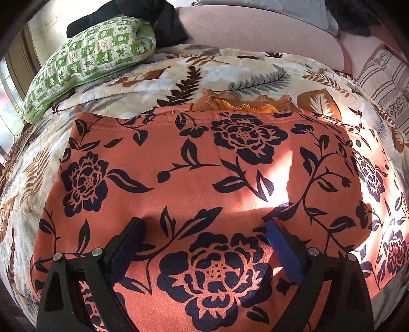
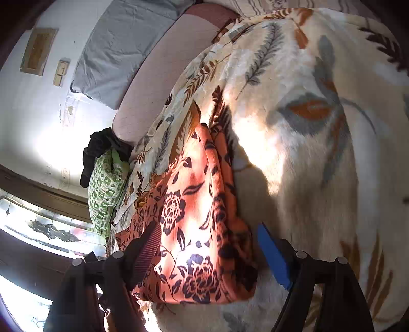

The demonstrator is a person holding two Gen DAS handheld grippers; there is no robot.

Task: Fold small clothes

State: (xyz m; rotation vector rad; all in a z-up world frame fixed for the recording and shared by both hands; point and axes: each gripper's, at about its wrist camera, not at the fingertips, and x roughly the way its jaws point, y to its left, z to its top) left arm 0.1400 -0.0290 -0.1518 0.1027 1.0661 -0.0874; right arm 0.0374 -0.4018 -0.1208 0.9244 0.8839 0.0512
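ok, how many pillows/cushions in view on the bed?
2, possibly more hidden. A green-and-white patterned pillow lies at the far left of the leaf-print blanket, under a black garment. A grey pillow leans against the wall behind the pink mattress edge.

Matt cloth garment (image 1: 204, 166), quilted bedspread (image 1: 153, 84)

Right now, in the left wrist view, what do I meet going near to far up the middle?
Left gripper → orange floral garment → ruffled orange trim → leaf-print blanket → pink mattress.
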